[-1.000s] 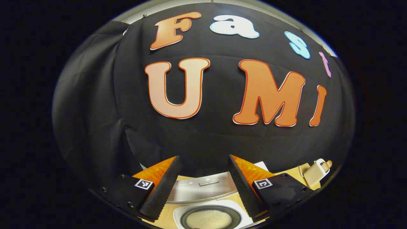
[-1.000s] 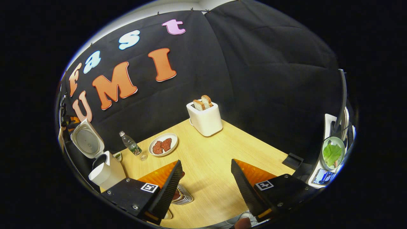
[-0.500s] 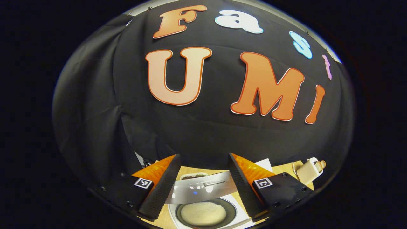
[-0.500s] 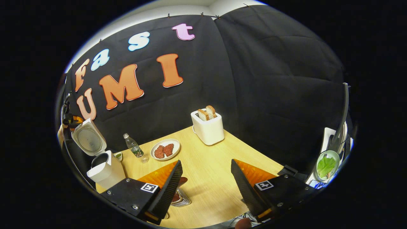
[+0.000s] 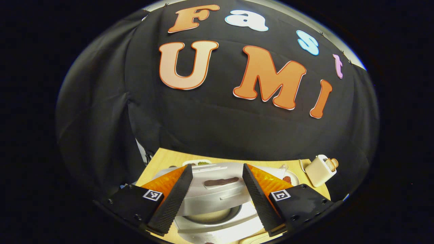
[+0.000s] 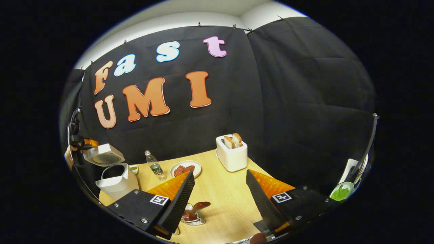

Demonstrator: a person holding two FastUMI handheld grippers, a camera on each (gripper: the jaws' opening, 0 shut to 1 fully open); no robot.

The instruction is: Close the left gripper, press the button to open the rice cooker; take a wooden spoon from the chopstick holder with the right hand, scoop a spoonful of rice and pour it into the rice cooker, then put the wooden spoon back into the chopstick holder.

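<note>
The white rice cooker (image 5: 220, 225) stands just below my left gripper (image 5: 217, 200). Its lid (image 5: 217, 193) hangs half lowered over the inner pot, which holds white rice (image 5: 210, 216). The left fingers stand open on either side of the lid. In the right gripper view the cooker (image 6: 117, 179) is at the far left with its lid (image 6: 103, 156) tilted down, and the left gripper (image 6: 79, 144) is behind it. My right gripper (image 6: 220, 200) is open and holds nothing. It hovers above the metal chopstick holder (image 6: 194, 218), where the wooden spoon (image 6: 200, 205) rests.
On the wooden table (image 6: 223, 193) stand a white toaster (image 6: 232, 154) with bread, a plate of red slices (image 6: 185, 168) and a small water bottle (image 6: 155, 166). A bowl with a green leaf (image 6: 340, 193) is at the far right.
The cooker lid has swung down from upright to half lowered. The left gripper tipped forward over it. The right gripper rose and drew back from the chopstick holder.
</note>
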